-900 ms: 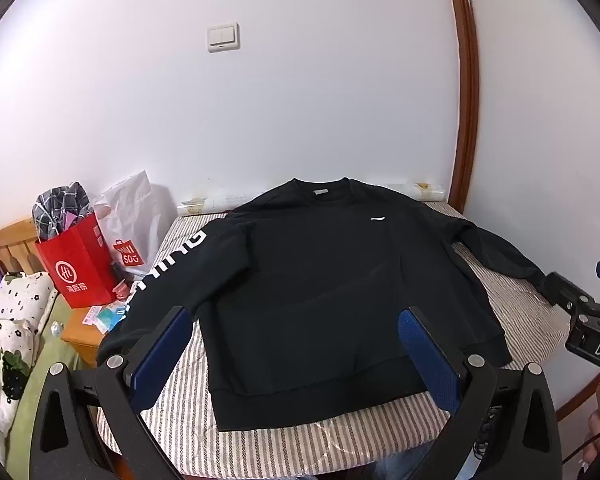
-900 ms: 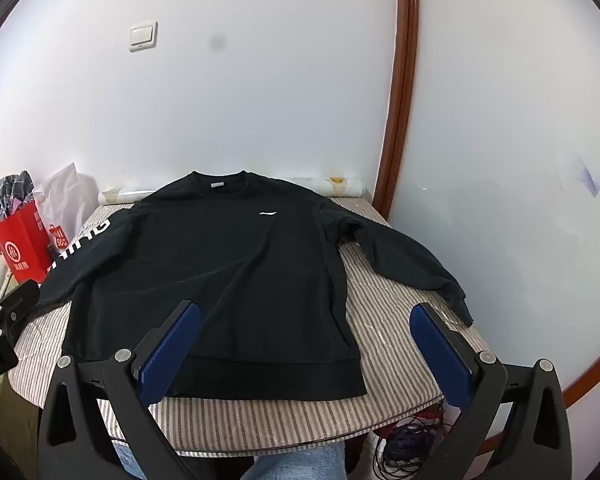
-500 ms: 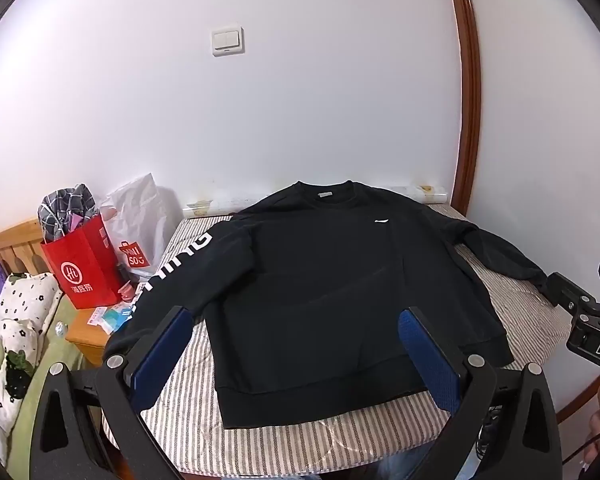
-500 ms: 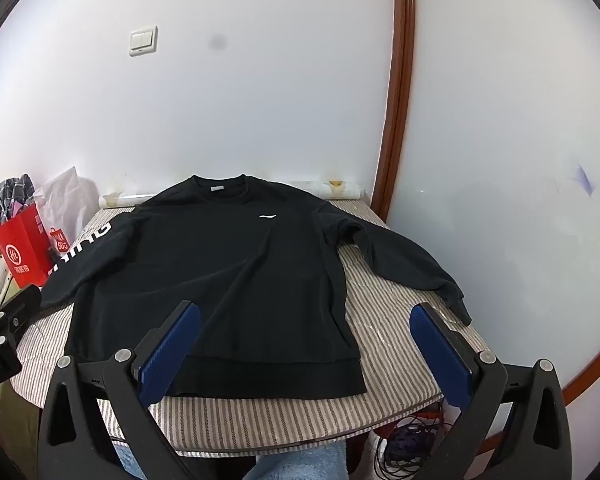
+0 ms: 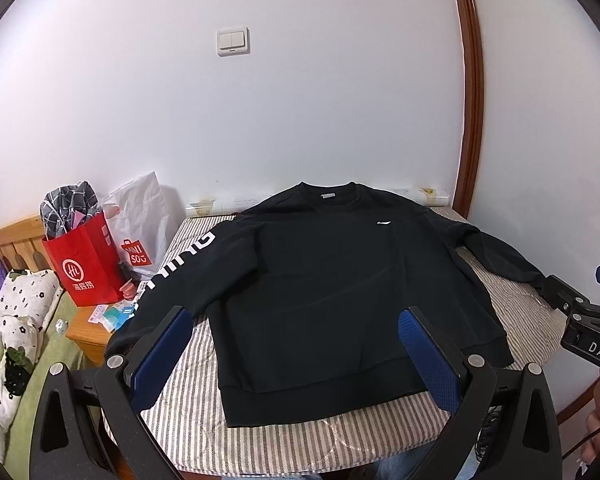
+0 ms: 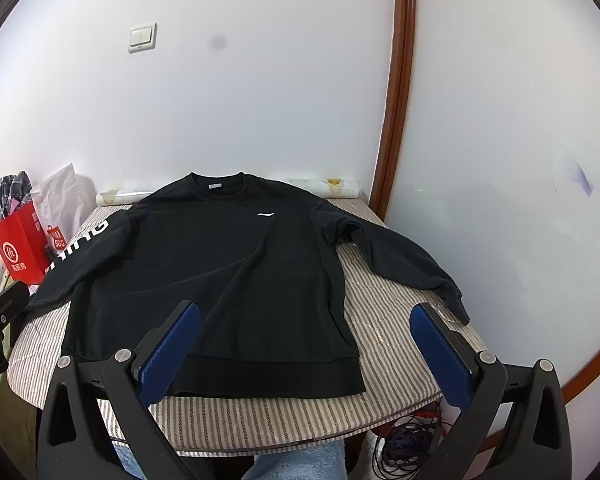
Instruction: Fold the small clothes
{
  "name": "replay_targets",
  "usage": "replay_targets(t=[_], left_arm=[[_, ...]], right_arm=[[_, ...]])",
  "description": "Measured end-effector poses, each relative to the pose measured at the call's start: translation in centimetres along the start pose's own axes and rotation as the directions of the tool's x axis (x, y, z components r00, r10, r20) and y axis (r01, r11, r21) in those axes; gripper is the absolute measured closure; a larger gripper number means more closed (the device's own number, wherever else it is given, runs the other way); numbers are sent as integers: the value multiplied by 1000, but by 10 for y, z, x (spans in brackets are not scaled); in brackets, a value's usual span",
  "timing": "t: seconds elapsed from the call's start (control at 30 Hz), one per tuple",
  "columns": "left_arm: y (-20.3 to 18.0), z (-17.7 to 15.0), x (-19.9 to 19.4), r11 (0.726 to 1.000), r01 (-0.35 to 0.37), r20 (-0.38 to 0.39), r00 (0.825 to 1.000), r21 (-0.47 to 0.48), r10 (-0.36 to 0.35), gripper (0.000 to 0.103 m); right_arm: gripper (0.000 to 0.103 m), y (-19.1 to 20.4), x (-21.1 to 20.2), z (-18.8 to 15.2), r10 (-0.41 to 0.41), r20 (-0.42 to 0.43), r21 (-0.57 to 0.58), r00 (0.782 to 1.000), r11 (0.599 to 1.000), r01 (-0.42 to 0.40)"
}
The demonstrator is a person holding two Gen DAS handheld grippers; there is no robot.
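Note:
A black sweatshirt (image 5: 324, 280) lies flat, front up, on a table with a striped cover (image 5: 300, 436), collar at the far side, both sleeves spread out. It also shows in the right wrist view (image 6: 220, 272). Its left sleeve carries white letters (image 5: 180, 264); its right sleeve (image 6: 404, 260) runs toward the right edge. My left gripper (image 5: 296, 344) is open and empty above the near hem. My right gripper (image 6: 306, 340) is open and empty above the hem's right corner, and shows at the right edge of the left wrist view (image 5: 580, 316).
A red paper bag (image 5: 84, 264) and a white bag (image 5: 140, 228) stand left of the table on a wooden nightstand (image 5: 92, 328). A bed with floral bedding (image 5: 8, 320) is at far left. A paper roll (image 6: 324, 189) lies by the wall. Cables (image 6: 404, 436) lie under the table.
Both grippers have shifted slightly, so the sweatshirt sits a little further right and lower in the left wrist view. The sweatshirt has not moved. Both grippers stay open.

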State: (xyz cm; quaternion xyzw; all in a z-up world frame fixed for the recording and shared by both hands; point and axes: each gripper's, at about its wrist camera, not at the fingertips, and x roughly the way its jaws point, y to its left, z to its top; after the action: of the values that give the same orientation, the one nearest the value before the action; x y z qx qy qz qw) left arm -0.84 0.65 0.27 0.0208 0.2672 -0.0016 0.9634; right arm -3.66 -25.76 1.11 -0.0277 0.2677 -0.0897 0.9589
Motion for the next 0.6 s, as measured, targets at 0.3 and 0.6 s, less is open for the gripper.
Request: replay_targets(t=[0.3,0.6], left_arm=[[1,-3,0,1000,0,-3,1000,-7,0,0],[2,-3,2,1000,5,-3,1000,-8,-5,0]], right_arm=[[0,2,6,-2,-6,-7,-4,1000,1000,6],[0,6,7,-3,-7,-4,-9,1000,1000,7]])
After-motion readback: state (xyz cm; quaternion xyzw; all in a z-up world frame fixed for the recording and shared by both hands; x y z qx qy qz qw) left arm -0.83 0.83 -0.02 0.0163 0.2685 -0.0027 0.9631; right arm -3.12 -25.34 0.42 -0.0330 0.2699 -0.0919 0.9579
